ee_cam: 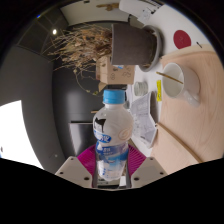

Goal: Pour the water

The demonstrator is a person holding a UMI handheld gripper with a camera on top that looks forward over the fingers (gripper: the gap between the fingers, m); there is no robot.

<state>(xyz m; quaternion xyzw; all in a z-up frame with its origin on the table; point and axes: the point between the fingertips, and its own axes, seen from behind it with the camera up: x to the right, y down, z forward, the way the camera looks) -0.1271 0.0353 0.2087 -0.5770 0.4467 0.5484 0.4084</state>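
A clear plastic water bottle (pixel 112 128) with a blue and white label and a pale cap stands upright between my fingers. My gripper (pixel 112 160) is shut on it, the pink pads (pixel 86 160) pressing on both sides of its lower body. Beyond the bottle and to its right, a clear empty glass (pixel 173 82) stands on the light wooden table (pixel 190 130). The bottle's base is hidden between the fingers.
A dark pot (pixel 131 44) with dry straw-like stems (pixel 82 45) stands beyond the bottle, with a small cardboard box (pixel 114 72) in front of it. A round red object (pixel 181 38) lies far right. Papers (pixel 148 118) lie on the table beside the bottle.
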